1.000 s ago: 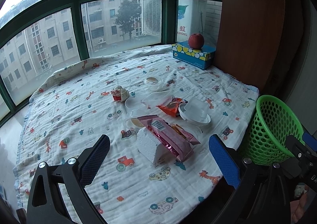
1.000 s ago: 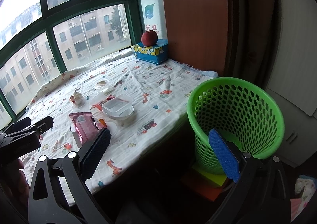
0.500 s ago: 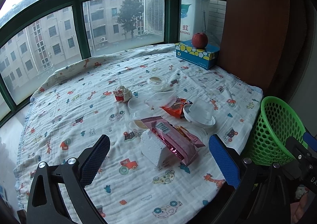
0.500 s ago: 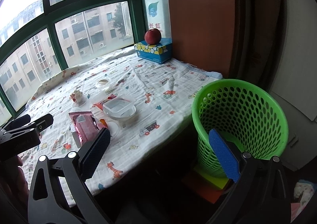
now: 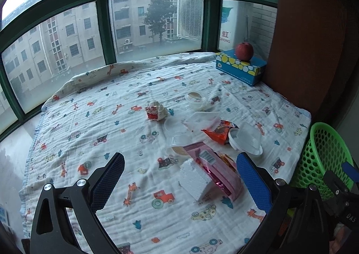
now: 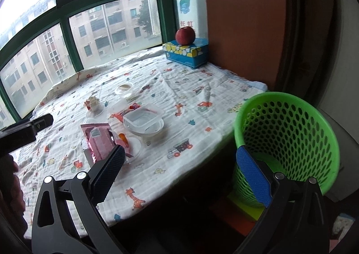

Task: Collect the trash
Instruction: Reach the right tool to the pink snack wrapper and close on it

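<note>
Window-side platform with printed cloth: all trash lies on it. Pink wrapper just ahead of left gripper, fingers apart, empty. Right gripper apart too, green basket ahead-right, apparently empty. Collecting not begun, I judge.

We hold both grippers with jaws spread wide and nothing between them. Our left gripper points forward and slightly down, its black finger on the left and its blue-padded finger on the right, both pads bare. In the right wrist view its dark body shows at the left edge, with part of our hand below it, blurred and dim. Our right gripper sits to the right of the left one, level with it, fingers likewise parted, one black, one blue, gripping nothing.
</note>
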